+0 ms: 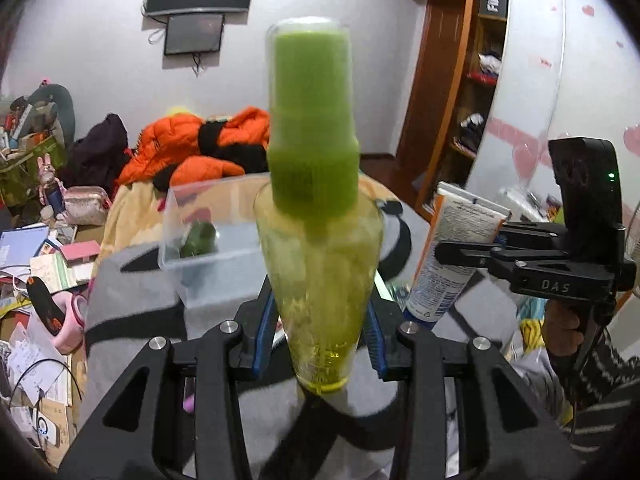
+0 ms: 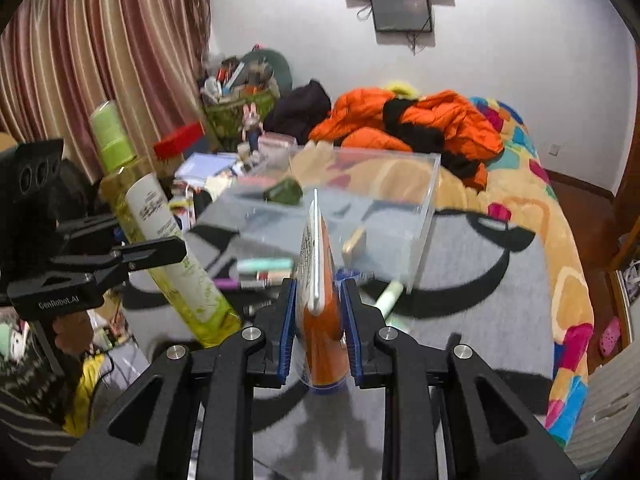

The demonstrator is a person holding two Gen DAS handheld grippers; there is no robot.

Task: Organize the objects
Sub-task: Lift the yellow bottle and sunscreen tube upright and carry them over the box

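Left tongs (image 1: 320, 340) clamped on the green-capped spray bottle (image 1: 316, 208); right tongs (image 2: 318, 320) pinching the orange tube (image 2: 320, 280), both held above the bed. Best carried level to the clear plastic box (image 2: 424, 208) just ahead, lowered inside one at a time, then released.

A bed (image 2: 560, 264) under a grey-and-black blanket (image 2: 480, 280) carries a clear plastic box (image 2: 416, 208). Markers (image 2: 264, 266) lie just beside the box. Orange jackets (image 2: 420, 124) are heaped farther back.
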